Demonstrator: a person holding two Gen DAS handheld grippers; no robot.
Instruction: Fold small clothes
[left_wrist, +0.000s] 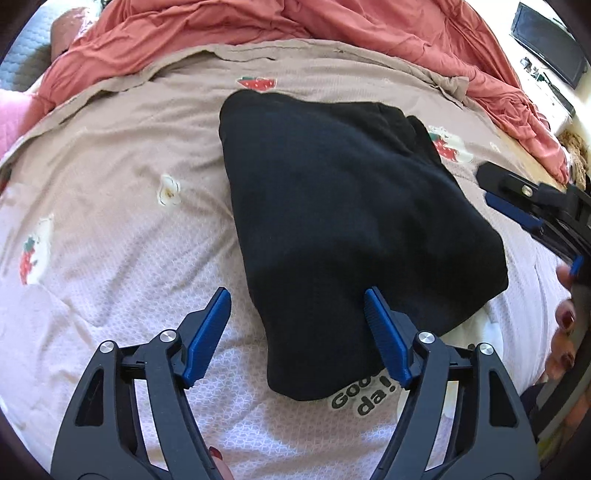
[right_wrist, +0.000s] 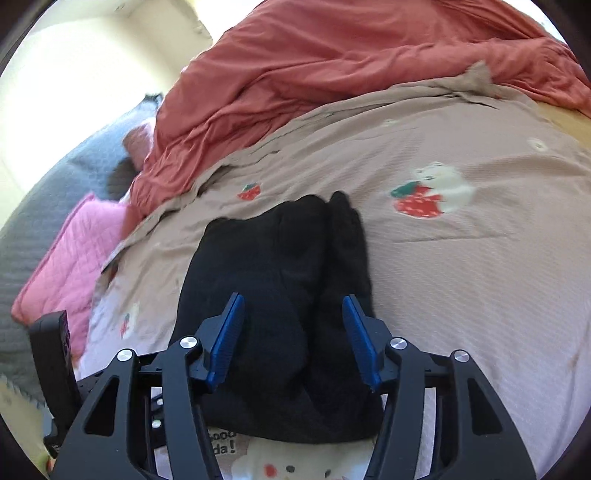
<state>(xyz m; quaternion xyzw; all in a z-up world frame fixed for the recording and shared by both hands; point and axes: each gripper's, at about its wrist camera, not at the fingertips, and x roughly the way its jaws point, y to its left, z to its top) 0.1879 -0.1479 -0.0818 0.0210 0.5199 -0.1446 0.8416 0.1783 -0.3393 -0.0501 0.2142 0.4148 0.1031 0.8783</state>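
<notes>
A folded black garment (left_wrist: 343, 221) lies on a beige-pink bedspread (left_wrist: 122, 229) printed with strawberries and bears. My left gripper (left_wrist: 297, 310) is open and empty, hovering at the garment's near left edge; its right finger is over the cloth. In the right wrist view the same black garment (right_wrist: 280, 295) lies folded lengthwise with a ridge down the middle. My right gripper (right_wrist: 293, 317) is open and empty, just above the garment's near end. It also shows in the left wrist view (left_wrist: 532, 206), at the garment's right side.
A rumpled red duvet (right_wrist: 332, 74) is piled along the far side of the bed. A pink pillow (right_wrist: 70, 266) and a grey quilted cover (right_wrist: 44, 206) lie at the left. A dark monitor (left_wrist: 546, 40) stands at the far right.
</notes>
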